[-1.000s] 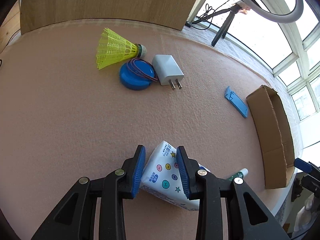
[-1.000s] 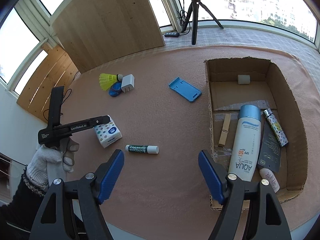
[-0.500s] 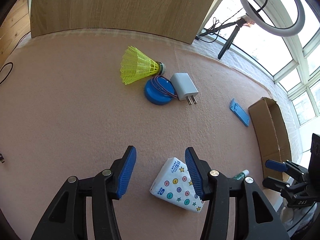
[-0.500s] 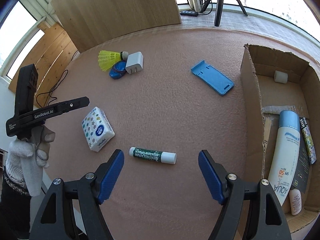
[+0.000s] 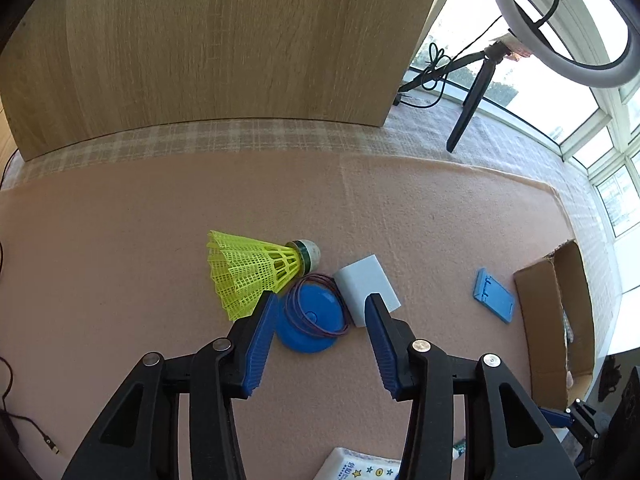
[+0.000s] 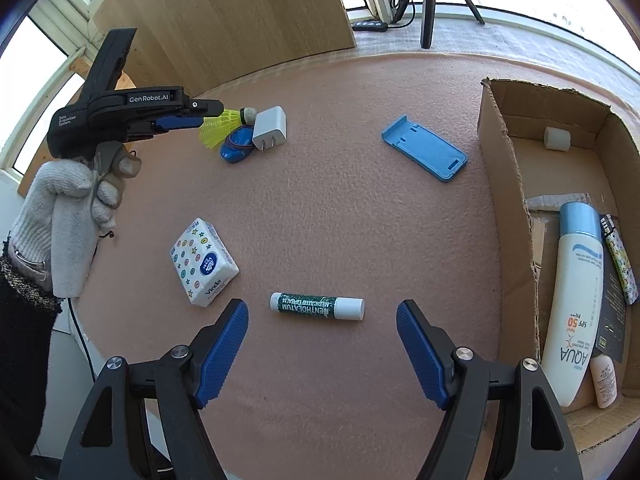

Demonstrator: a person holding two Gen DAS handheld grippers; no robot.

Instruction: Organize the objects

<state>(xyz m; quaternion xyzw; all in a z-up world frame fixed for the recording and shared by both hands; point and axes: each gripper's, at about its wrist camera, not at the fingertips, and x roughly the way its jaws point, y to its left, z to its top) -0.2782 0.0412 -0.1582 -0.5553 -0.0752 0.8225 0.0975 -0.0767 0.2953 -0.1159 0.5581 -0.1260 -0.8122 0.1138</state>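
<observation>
My left gripper (image 5: 320,304) hovers over the far cluster, its jaws closing with nothing pressed between them. Below its tips lie a blue round disc (image 5: 312,320) wrapped in a purple band, a yellow shuttlecock (image 5: 252,272) and a white charger (image 5: 368,284). The star-patterned tissue pack (image 6: 204,268) rests free on the pink mat. My right gripper (image 6: 322,308) stands wide open just above a green-and-white lip balm tube (image 6: 316,306), which lies crosswise between its fingers, untouched. A gloved hand (image 6: 60,216) carries the left gripper (image 6: 188,118).
A cardboard box (image 6: 504,184) at the right holds a sunscreen bottle (image 6: 572,300), a small white block and other small items. A blue phone stand (image 6: 424,148) lies between the cluster and the box. A wooden panel (image 5: 220,40) and a tripod (image 5: 468,108) stand behind the mat.
The left gripper let go of the tissue pack, opened, and travelled away to the shuttlecock cluster. The right gripper swung left from the box and came down over the lip balm, still open.
</observation>
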